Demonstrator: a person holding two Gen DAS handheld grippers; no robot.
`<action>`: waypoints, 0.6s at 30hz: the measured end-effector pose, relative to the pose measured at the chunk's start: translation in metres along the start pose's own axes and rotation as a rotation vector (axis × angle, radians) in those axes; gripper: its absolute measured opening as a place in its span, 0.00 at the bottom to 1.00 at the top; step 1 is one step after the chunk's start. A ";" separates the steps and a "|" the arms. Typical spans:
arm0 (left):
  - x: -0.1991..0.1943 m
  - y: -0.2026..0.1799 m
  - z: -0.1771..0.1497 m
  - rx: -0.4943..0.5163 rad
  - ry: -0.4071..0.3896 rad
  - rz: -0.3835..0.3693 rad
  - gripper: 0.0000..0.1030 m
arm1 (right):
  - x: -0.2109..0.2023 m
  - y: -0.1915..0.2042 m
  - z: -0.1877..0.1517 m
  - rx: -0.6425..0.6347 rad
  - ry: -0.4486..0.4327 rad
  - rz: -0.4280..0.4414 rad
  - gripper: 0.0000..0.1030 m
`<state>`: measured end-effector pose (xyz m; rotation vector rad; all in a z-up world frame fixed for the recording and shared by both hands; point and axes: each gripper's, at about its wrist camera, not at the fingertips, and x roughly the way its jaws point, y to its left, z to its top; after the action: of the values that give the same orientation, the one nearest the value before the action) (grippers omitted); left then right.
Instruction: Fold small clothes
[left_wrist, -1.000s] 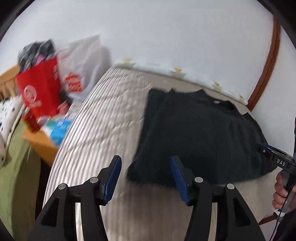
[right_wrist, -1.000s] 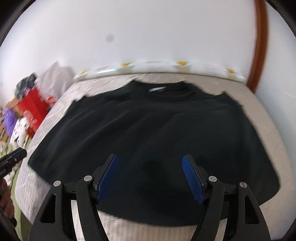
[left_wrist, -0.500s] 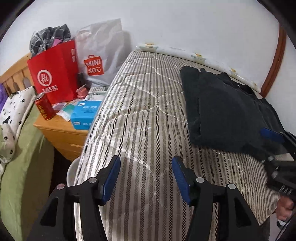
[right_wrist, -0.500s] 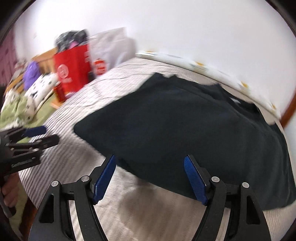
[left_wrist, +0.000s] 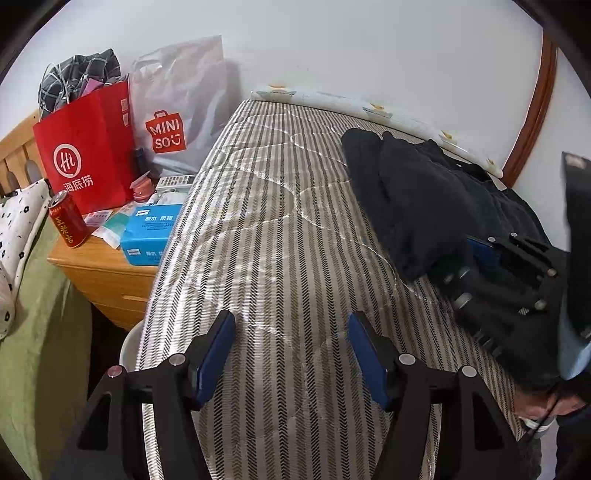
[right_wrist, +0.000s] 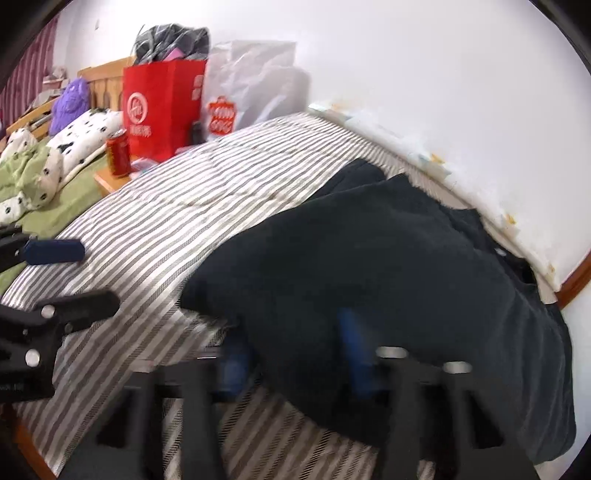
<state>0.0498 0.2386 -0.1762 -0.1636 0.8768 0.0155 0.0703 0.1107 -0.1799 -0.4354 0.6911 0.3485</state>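
A black sweater (right_wrist: 388, 280) lies bunched on the striped mattress (left_wrist: 280, 229); the left gripper (left_wrist: 291, 354) hovers spread wide over bare stripes; the right gripper (right_wrist: 291, 354), blurred, straddles the sweater's near edge, grasp unclear.

Left gripper (left_wrist: 291, 354): jaws spread wide, nothing between blue pads (left_wrist: 212, 363), pointing forward along near left part of scene, hovering. Right gripper (right_wrist: 291, 350): at near right, low, blurred; blue pads (right_wrist: 351, 332) apart, dark cloth edge lying over and between them; grip not clear. From left wrist view, right gripper seen side-on at far right.
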 end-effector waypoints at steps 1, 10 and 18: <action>0.000 -0.002 0.000 -0.002 0.001 0.001 0.60 | -0.003 -0.005 0.001 0.021 -0.003 0.025 0.18; -0.004 -0.047 0.010 -0.018 0.013 -0.036 0.60 | -0.054 -0.078 0.008 0.267 -0.093 0.152 0.13; -0.016 -0.107 0.031 -0.028 0.001 -0.120 0.60 | -0.110 -0.148 0.000 0.333 -0.213 0.059 0.12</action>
<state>0.0716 0.1380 -0.1295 -0.2418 0.8668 -0.0841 0.0571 -0.0340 -0.0657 -0.0600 0.5412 0.3233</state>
